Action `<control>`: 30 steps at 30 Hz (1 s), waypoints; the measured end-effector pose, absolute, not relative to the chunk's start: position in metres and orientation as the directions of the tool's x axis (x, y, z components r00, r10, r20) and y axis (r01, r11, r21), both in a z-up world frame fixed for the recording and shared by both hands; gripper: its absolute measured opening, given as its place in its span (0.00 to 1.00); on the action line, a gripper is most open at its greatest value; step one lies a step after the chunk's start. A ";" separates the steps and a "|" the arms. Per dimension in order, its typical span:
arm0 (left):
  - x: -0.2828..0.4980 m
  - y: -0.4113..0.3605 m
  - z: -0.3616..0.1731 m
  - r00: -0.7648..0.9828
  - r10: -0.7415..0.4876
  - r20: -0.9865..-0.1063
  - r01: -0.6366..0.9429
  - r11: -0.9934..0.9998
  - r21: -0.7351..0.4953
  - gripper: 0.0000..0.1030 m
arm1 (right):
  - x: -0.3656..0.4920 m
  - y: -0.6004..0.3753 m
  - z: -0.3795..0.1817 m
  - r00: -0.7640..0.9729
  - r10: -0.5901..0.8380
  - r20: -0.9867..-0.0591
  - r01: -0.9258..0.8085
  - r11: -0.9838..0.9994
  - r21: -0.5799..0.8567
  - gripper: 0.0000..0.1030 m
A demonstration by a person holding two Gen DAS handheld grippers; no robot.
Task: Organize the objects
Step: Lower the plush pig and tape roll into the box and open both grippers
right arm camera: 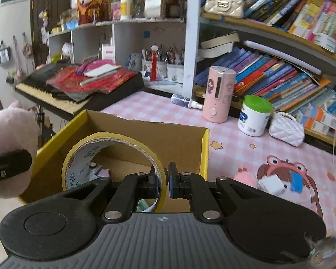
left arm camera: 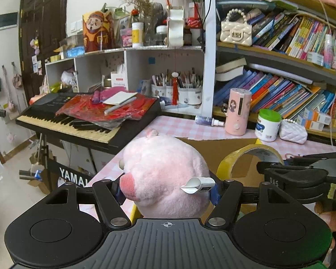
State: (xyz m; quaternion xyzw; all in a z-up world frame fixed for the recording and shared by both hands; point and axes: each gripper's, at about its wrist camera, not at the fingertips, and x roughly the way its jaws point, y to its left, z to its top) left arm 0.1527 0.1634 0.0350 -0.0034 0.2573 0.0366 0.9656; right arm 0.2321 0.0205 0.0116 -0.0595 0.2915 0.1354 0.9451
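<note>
Left hand-held gripper (left arm camera: 166, 190) clamps a pink plush pig (left arm camera: 163, 174) by the head, held above the near-left corner of the cardboard box (right arm camera: 179, 134). Right hand-held gripper (right arm camera: 163, 180) pinches the wall of a yellow tape roll (right arm camera: 110, 163) over the box's interior.

Risks:
- grippers close together, may collide;
- thin pinch, so the roll may twist free;
- the pig could miss the box past the bench (right arm camera: 235, 148) edge.
</note>
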 end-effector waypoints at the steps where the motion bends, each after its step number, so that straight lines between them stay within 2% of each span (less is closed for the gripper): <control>1: 0.159 0.163 0.033 0.860 0.068 -0.505 -0.073 0.997 0.011 0.65 | 0.238 0.022 0.008 0.787 0.220 -0.576 -0.299 0.953 -0.045 0.08; 11: 0.199 0.146 0.007 0.806 0.072 -0.587 -0.063 0.997 0.036 0.65 | 0.282 0.029 -0.024 0.656 0.245 -0.714 -0.426 0.901 -0.082 0.08; 20: 0.210 0.143 -0.011 0.757 0.084 -0.648 -0.094 0.995 0.019 0.66 | 0.281 0.039 -0.032 0.591 0.276 -0.758 -0.529 0.842 -0.106 0.10; 30: 0.202 0.149 -0.013 0.737 0.100 -0.669 -0.126 0.992 0.009 0.70 | 0.273 0.042 -0.032 0.576 0.284 -0.766 -0.564 0.817 -0.121 0.20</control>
